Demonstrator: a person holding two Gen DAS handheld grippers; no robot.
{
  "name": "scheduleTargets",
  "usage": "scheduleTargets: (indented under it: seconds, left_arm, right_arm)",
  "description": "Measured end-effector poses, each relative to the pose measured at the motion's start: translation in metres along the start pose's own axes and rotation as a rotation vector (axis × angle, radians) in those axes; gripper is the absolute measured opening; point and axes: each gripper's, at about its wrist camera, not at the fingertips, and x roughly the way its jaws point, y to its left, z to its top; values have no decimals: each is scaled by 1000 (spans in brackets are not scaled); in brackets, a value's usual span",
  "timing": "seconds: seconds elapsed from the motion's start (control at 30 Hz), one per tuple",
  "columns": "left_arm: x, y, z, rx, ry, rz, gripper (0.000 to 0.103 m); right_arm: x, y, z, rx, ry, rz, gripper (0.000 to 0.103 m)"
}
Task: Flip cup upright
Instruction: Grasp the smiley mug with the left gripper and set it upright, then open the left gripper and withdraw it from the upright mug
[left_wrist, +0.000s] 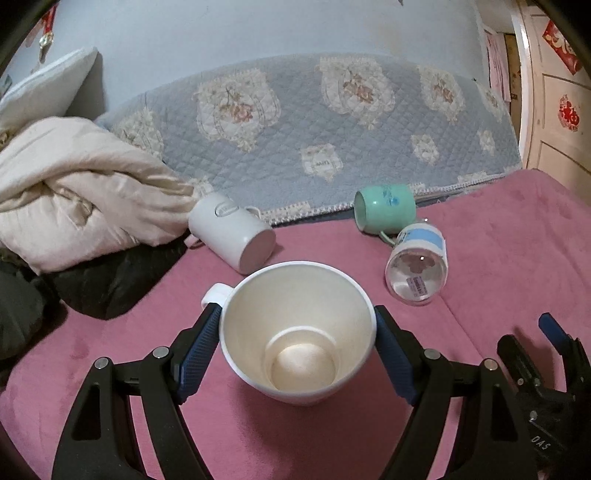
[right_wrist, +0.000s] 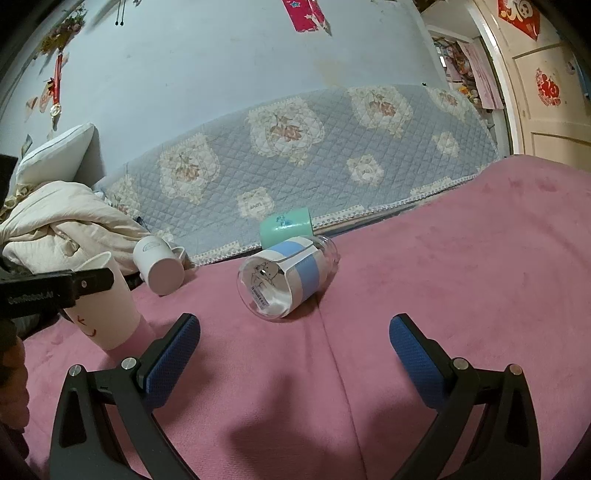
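Note:
My left gripper (left_wrist: 298, 325) is shut on a white tapered cup (left_wrist: 299, 332) that stands upright on the pink blanket, mouth up; its blue pads press both sides of the rim. The cup also shows in the right wrist view (right_wrist: 107, 306), standing upright at the far left. My right gripper (right_wrist: 295, 332) is open and empty over the blanket, a little short of a clear glass cup with a blue sleeve (right_wrist: 288, 280) that lies on its side. That glass cup also shows in the left wrist view (left_wrist: 417, 266).
A white mug (left_wrist: 232, 232) and a green mug (left_wrist: 384, 206) lie on their sides near the quilted blue cover (left_wrist: 314, 129). A cream duvet (left_wrist: 74, 188) and dark clothing (left_wrist: 110, 280) are heaped at the left. A door (right_wrist: 546, 92) is at the right.

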Motion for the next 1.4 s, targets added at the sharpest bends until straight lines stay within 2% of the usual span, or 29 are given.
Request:
scheduleTargets:
  seconds: [0.07,0.17,0.3,0.43,0.57,0.83,1.03,1.17,1.27,1.4]
  left_arm:
    - [6,1,-2,-4,16,-3,80]
    - [3,0,-4,-15,-12,-1,81]
    - [-13,-2,-5,2,-95,-18,98]
    - [-34,-4,-12,57,-191,-14,101]
    - [-61,13,-23,17,-276,-44,103]
    - [-110,60,-63,-88,-461,66,103]
    - [-121,91,-78,-114,-502,110,103]
    - [-116,103,-100,-160,-500,91,103]
    - [-104,100,-109,-148,-482,126,103]
    - [-103,104,-114,-197,-510,146,103]
  right_arm:
    - [1,0,0,-1,6,1,103]
    - [3,-1,0,0,13,2,103]
    - [6,0,0,0,19,3,103]
    - [5,2,0,-11,15,10,103]
    - [-1,9,0,-43,-14,39,103]
    - [-20,23,6,-71,-82,107,103]
    - [-31,43,10,-82,-115,172,103]
    - [-32,63,4,-165,-121,148,103]
    - [-33,70,1,-199,-127,131,103]
    - [-27,83,-8,-266,-110,85,103]
